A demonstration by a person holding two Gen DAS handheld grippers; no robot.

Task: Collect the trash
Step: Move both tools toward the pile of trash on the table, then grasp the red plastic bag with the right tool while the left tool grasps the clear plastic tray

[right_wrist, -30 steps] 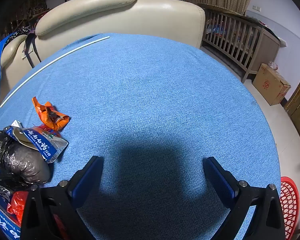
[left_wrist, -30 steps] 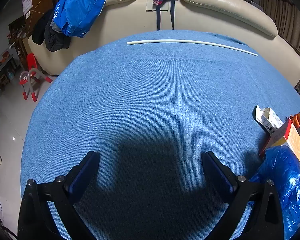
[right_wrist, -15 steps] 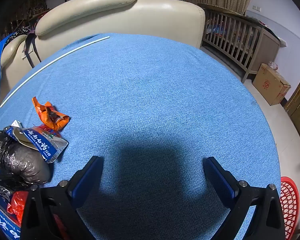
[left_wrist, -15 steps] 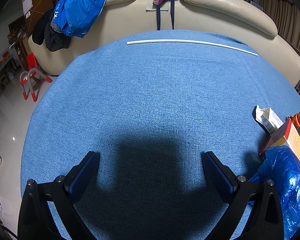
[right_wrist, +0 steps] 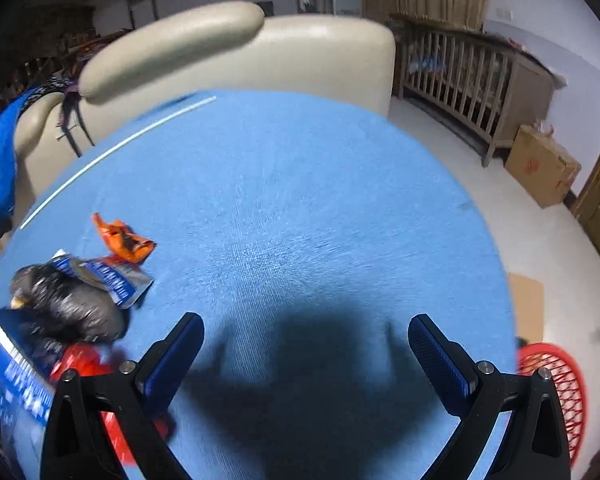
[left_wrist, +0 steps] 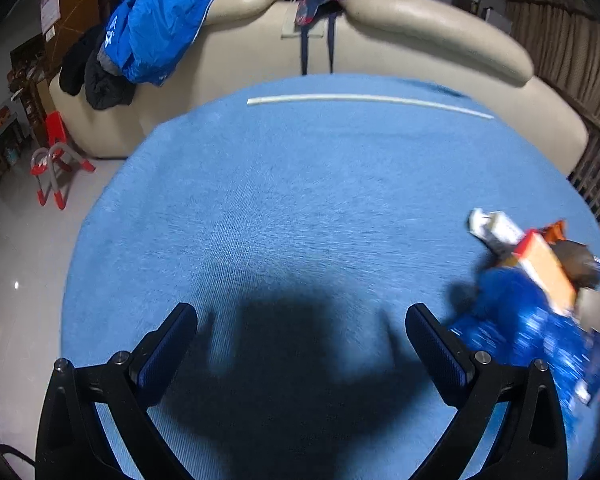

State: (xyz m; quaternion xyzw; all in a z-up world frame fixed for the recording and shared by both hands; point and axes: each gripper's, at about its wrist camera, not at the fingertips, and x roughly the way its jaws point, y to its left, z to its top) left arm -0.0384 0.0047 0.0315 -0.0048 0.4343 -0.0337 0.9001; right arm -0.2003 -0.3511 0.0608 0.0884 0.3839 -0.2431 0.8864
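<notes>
A pile of trash lies on the blue-clothed table (left_wrist: 300,200). In the left wrist view it sits at the right: a crumpled blue bag (left_wrist: 524,320), an orange and white box (left_wrist: 544,272) and a white carton (left_wrist: 496,228). In the right wrist view it sits at the left: an orange wrapper (right_wrist: 124,240), a blue and silver packet (right_wrist: 112,280), a black bag (right_wrist: 64,312) and red plastic (right_wrist: 80,360). My left gripper (left_wrist: 300,344) is open and empty, just left of the blue bag. My right gripper (right_wrist: 304,352) is open and empty, right of the pile.
A long white strip (left_wrist: 364,100) lies near the table's far edge. A cream sofa (left_wrist: 420,36) stands behind, with a blue jacket (left_wrist: 160,32) on it. A red basket (right_wrist: 556,388) sits on the floor at the right, near a cardboard box (right_wrist: 540,164) and a wooden crib (right_wrist: 468,84).
Both grippers have risen and pulled back a little, so the table looks smaller. The trash pile now shows more fully in both views. The jaws stay open.
</notes>
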